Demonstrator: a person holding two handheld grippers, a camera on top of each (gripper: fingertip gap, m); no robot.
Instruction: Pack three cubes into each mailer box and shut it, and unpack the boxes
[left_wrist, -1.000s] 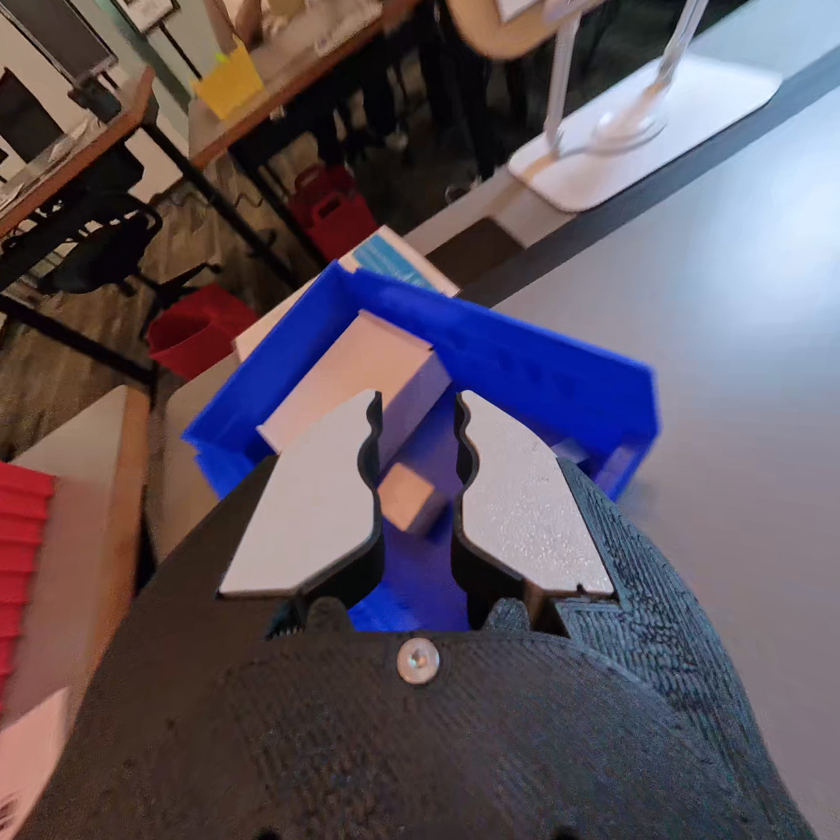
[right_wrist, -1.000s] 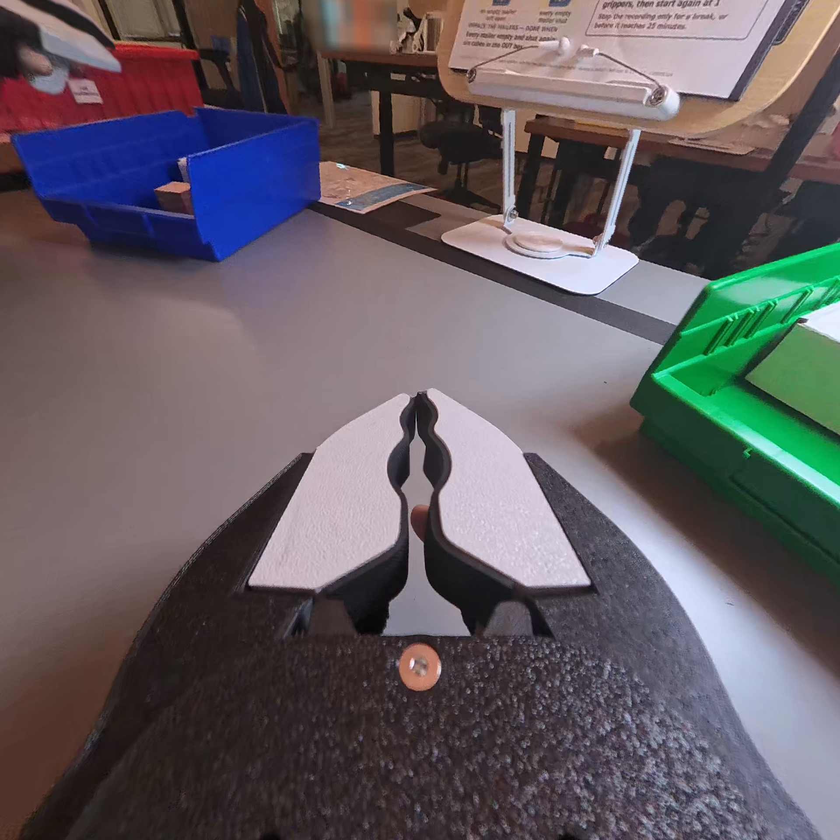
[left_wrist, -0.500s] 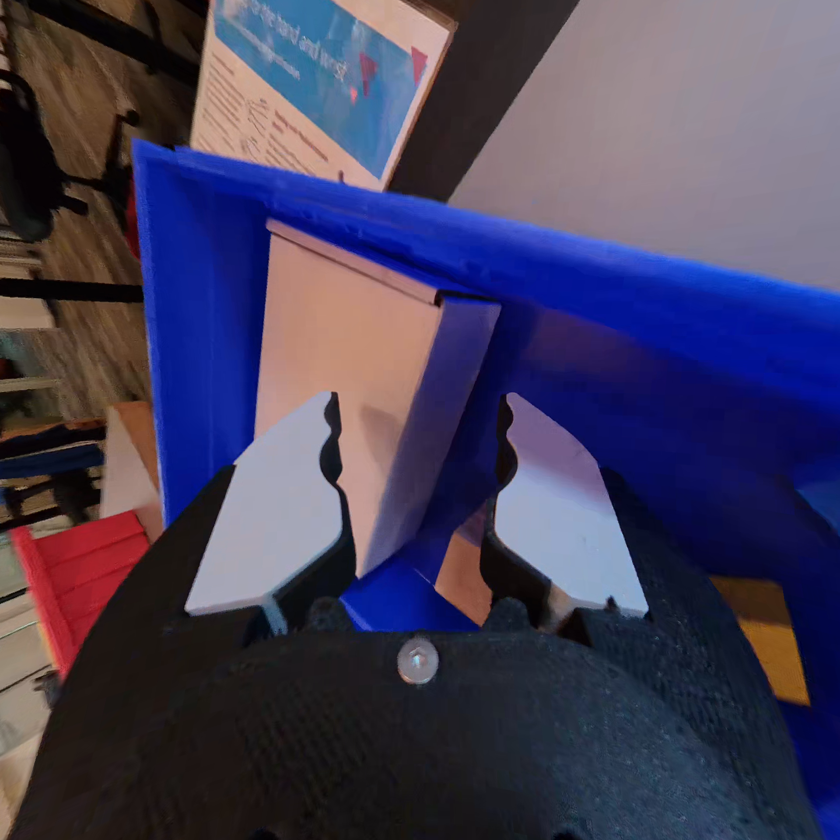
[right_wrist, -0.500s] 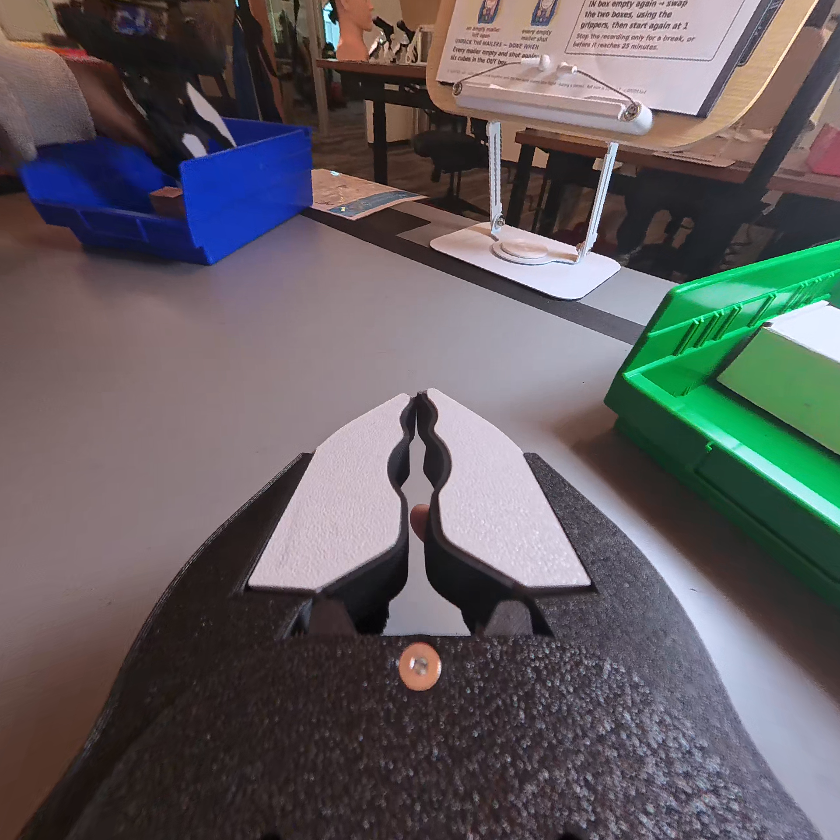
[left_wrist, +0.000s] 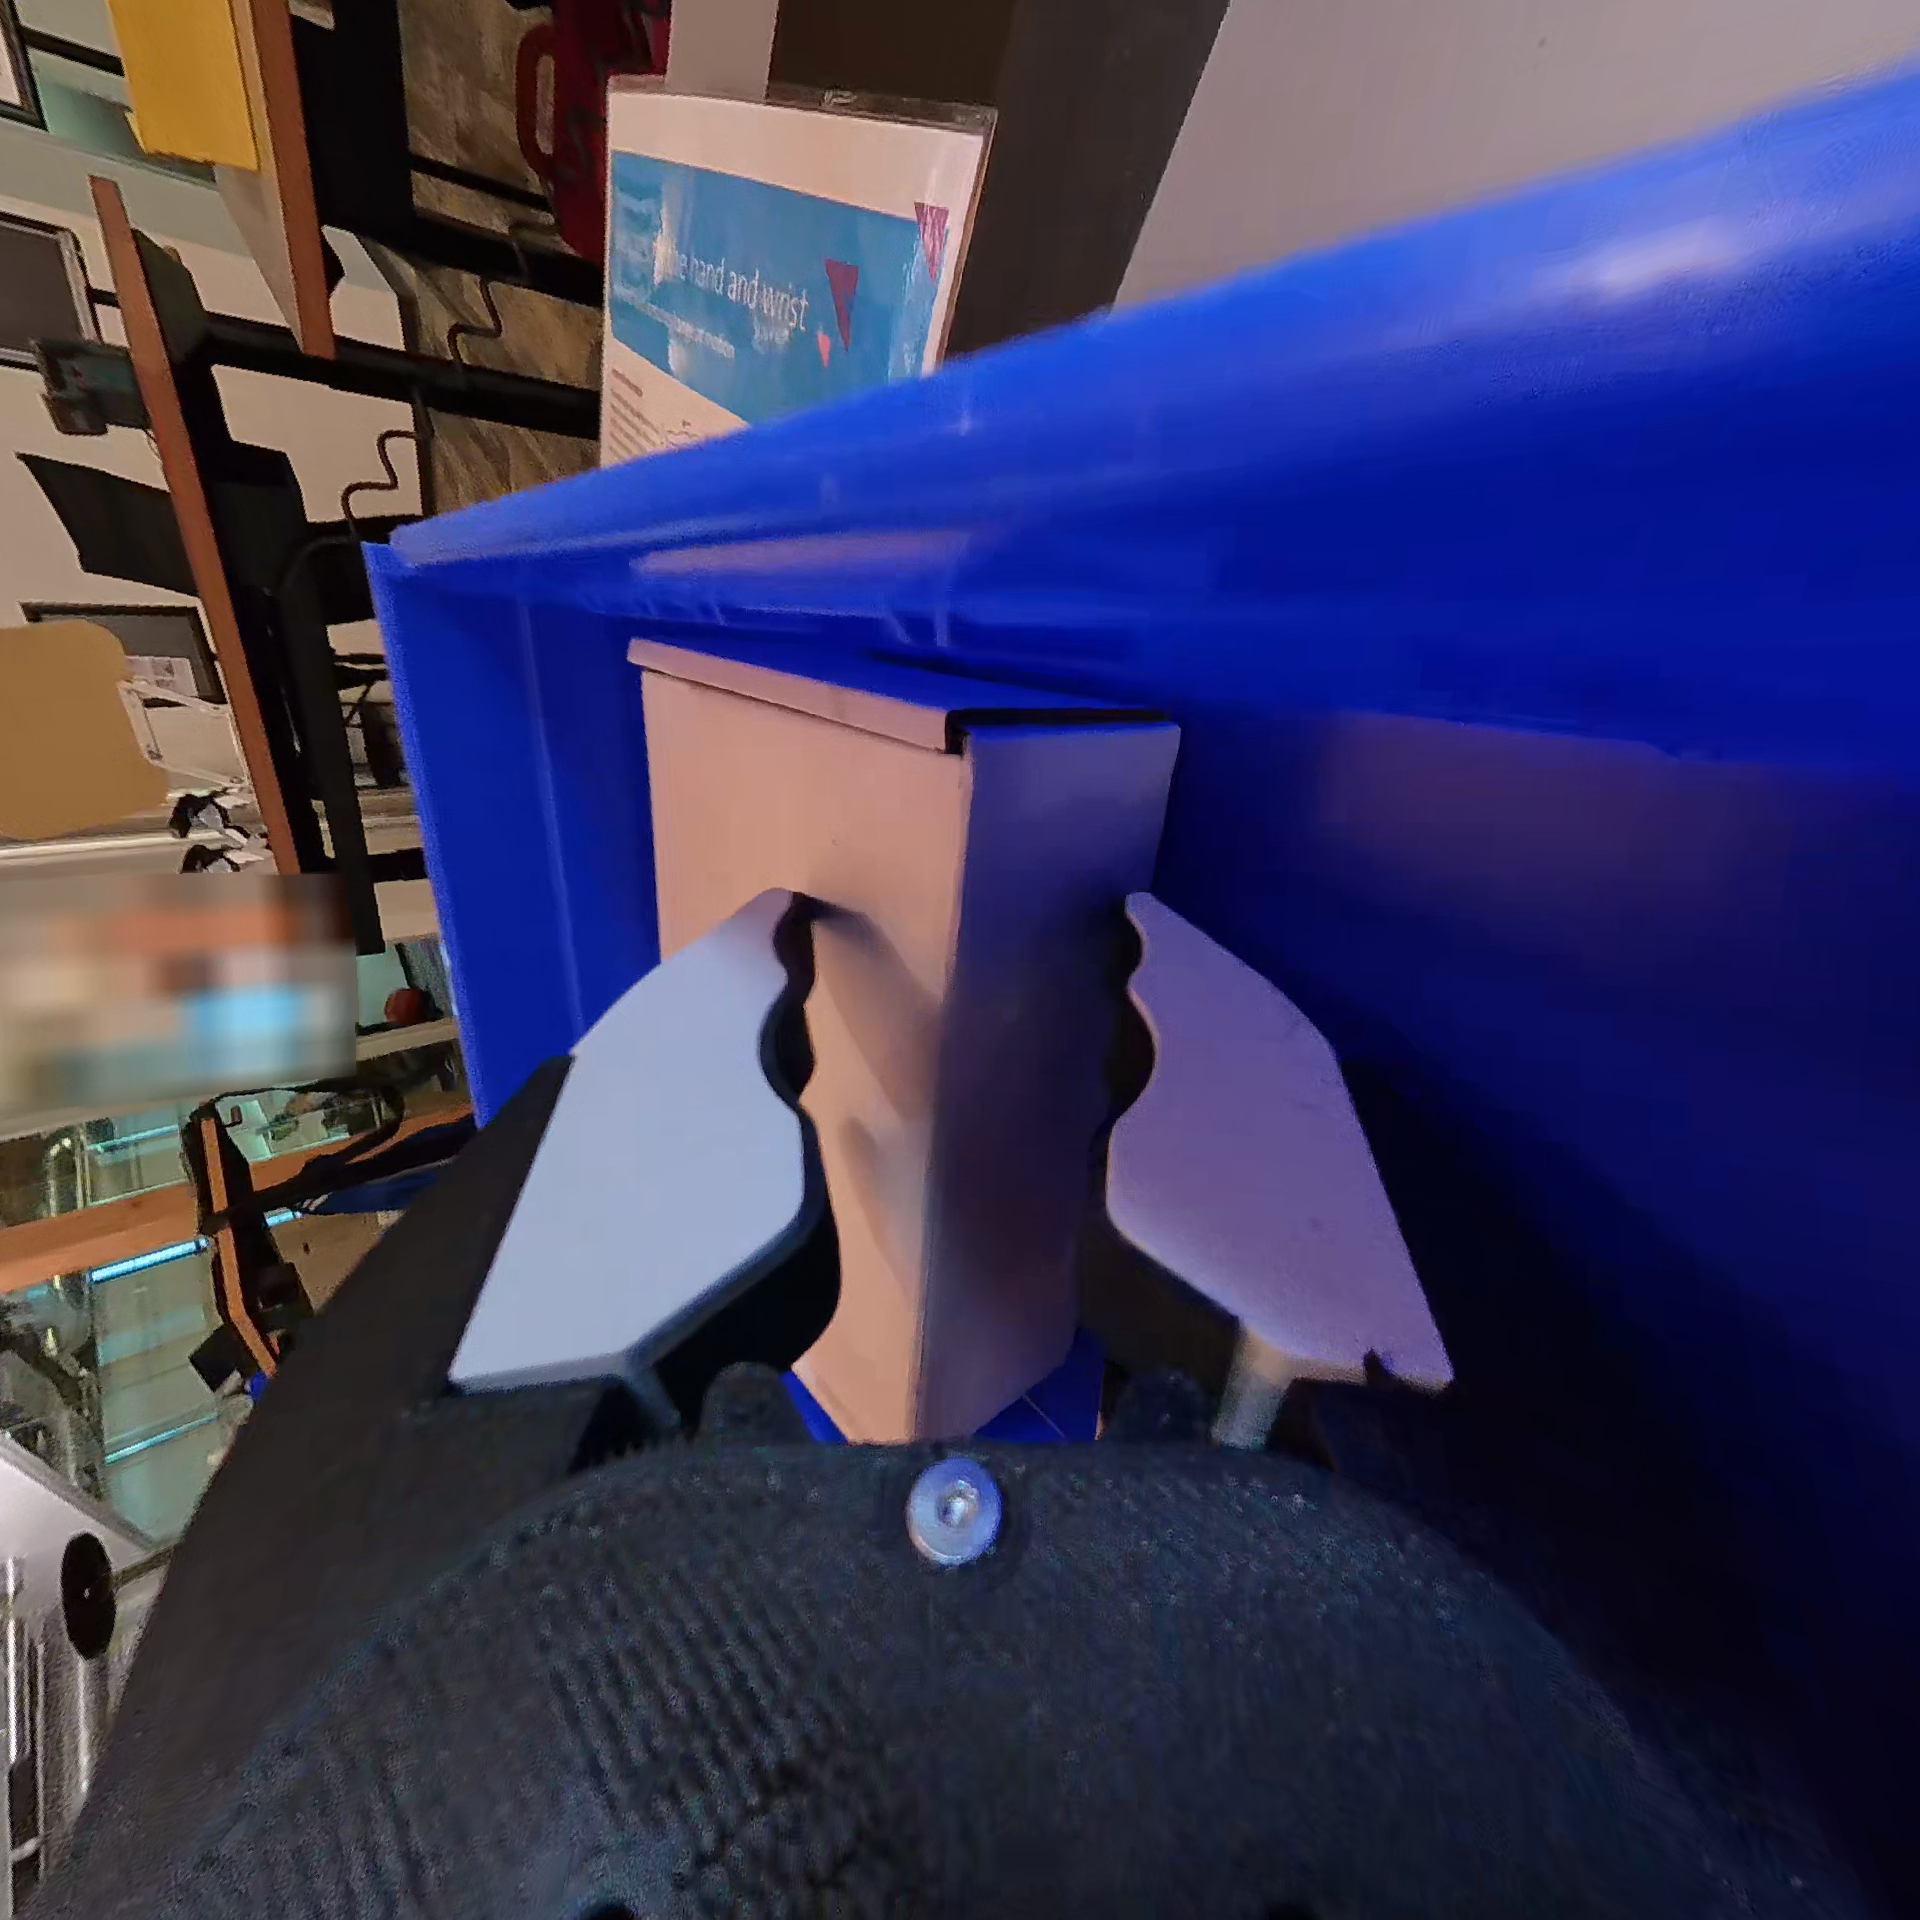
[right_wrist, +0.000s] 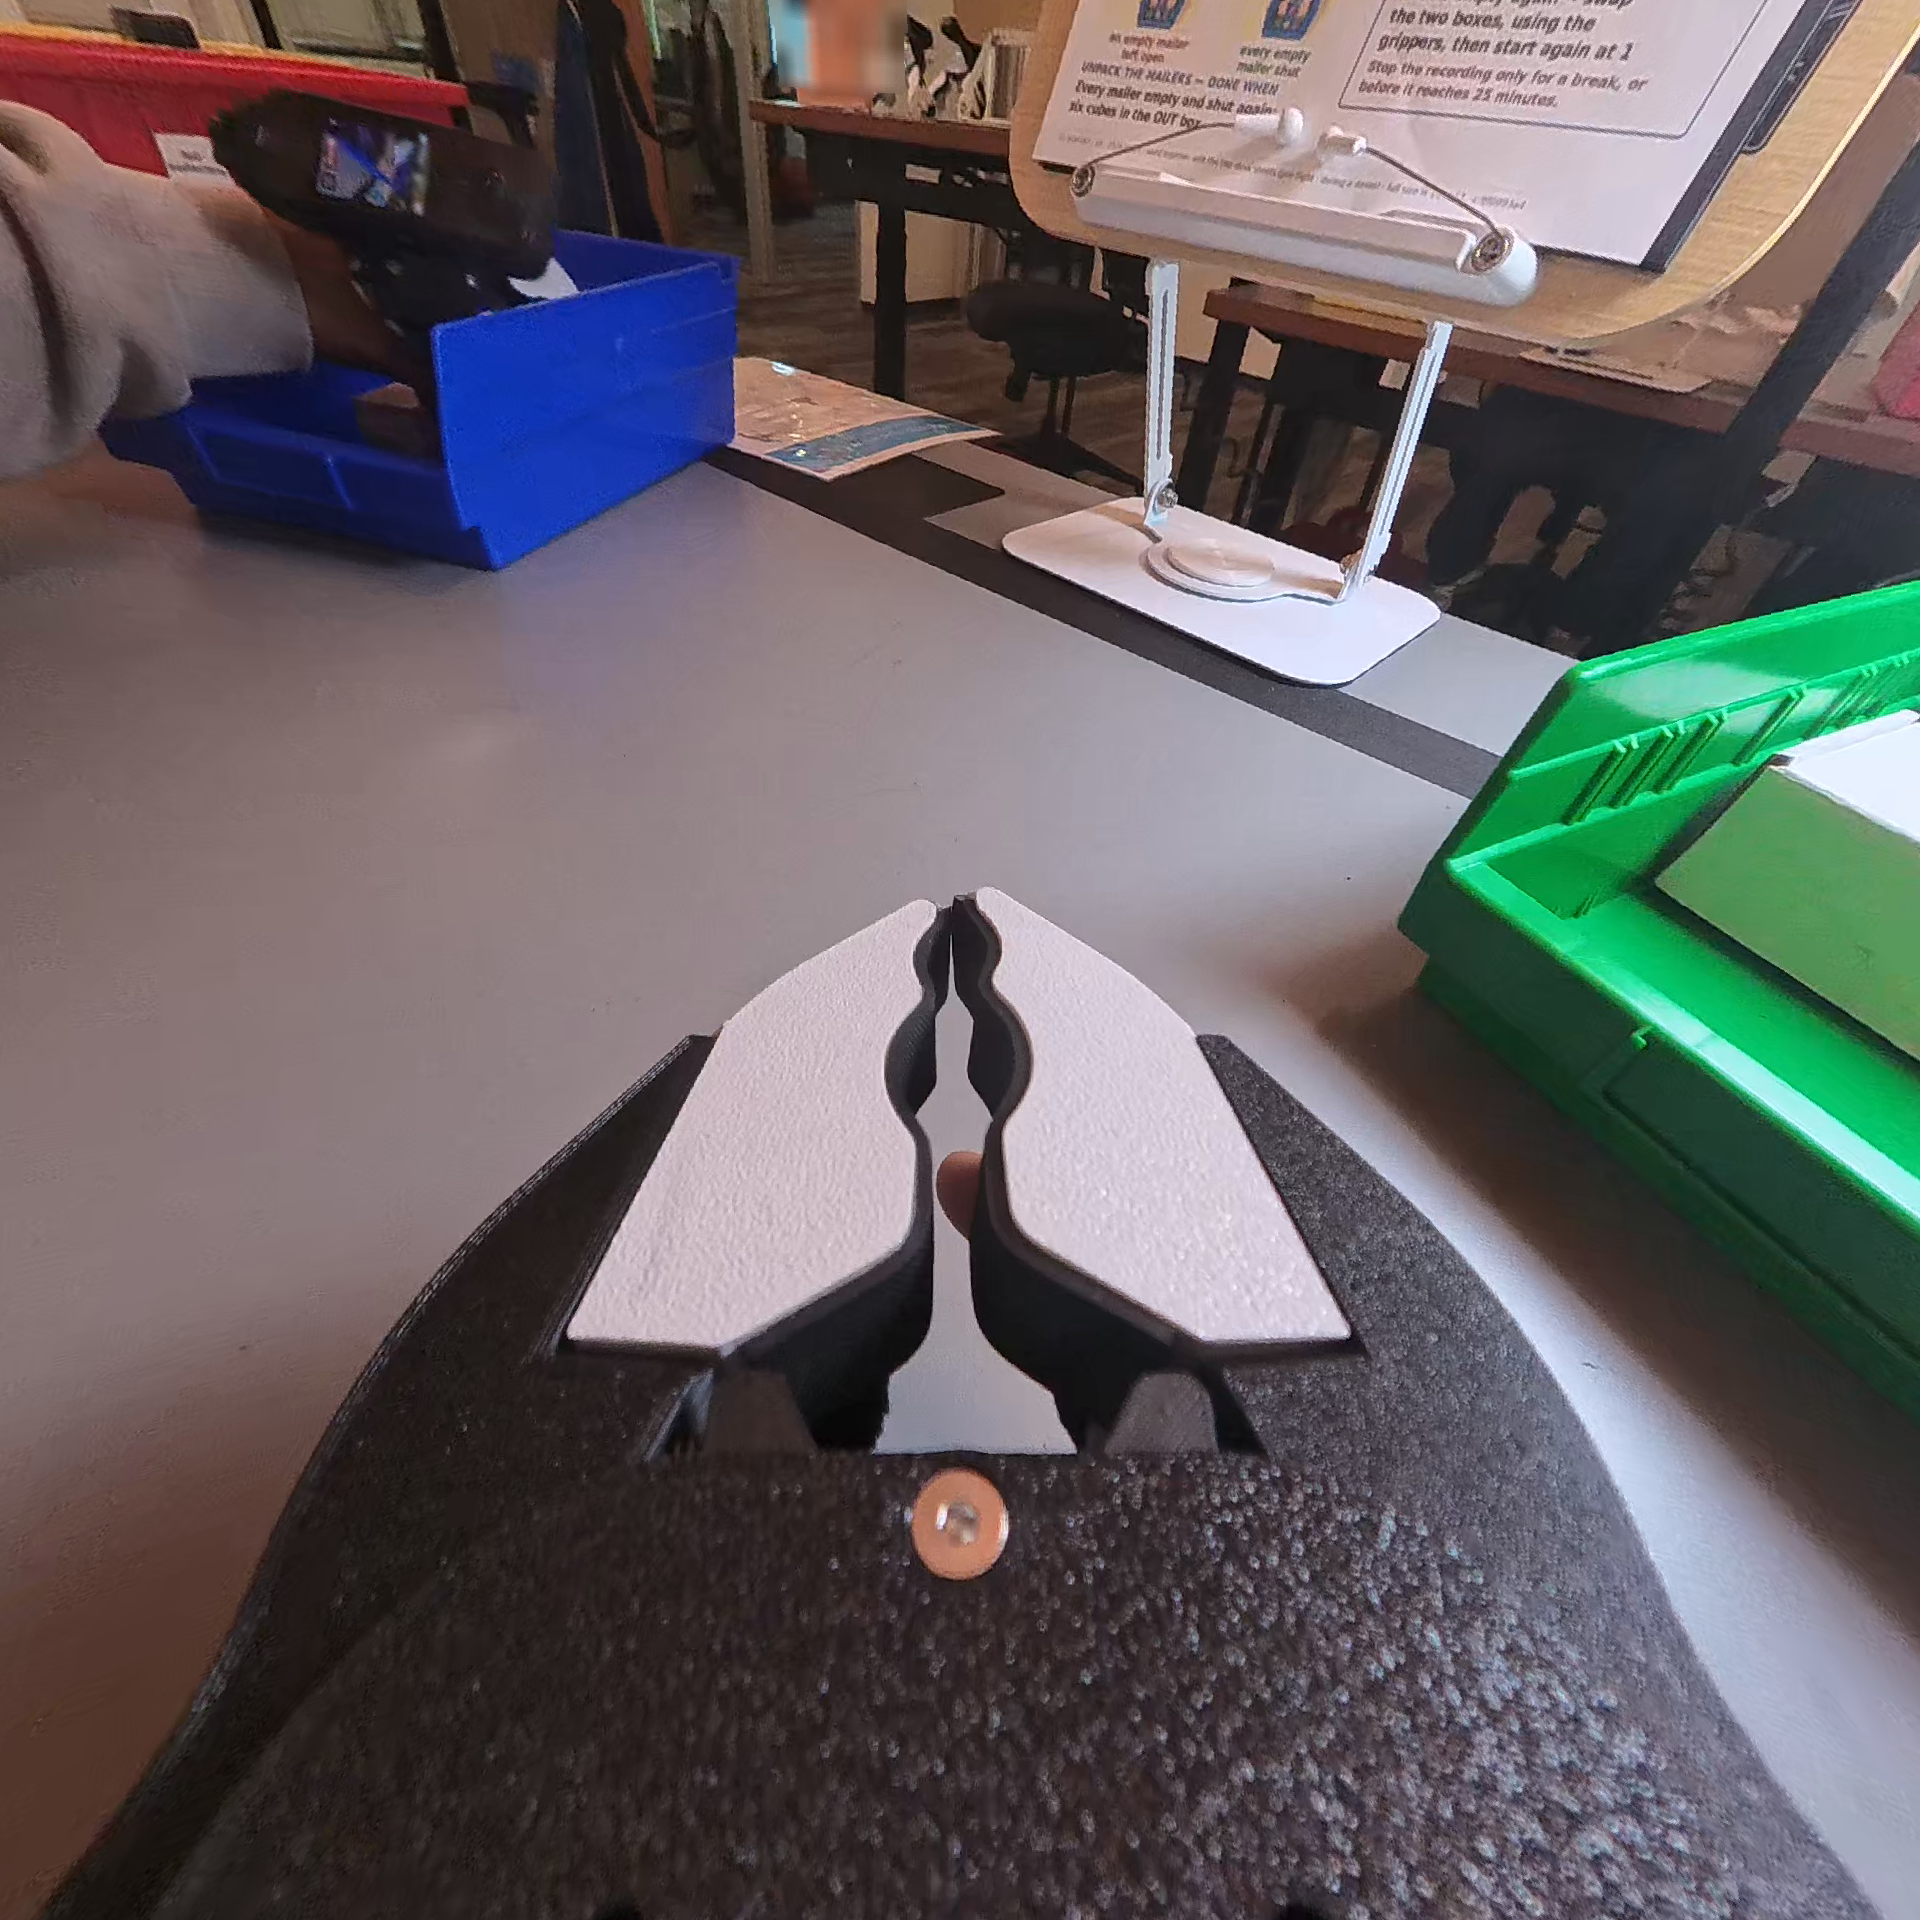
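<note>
1. At the centre of the left wrist view, the left gripper (left_wrist: 961, 1049) straddles a closed white mailer box (left_wrist: 831, 894); its jaws are spread on either side of the box's near corner, apparently not yet clamped.
2. The box stands on edge against the far wall of the blue bin (left_wrist: 1455, 520), probably leaning there so that it can be pinched.
3. Low in the right wrist view, the right gripper (right_wrist: 954, 925) is clenched empty above the grey table (right_wrist: 520, 831), seemingly waiting.
4. At the right edge, the green bin (right_wrist: 1558, 935) holds another white mailer box (right_wrist: 1808, 883).
</note>
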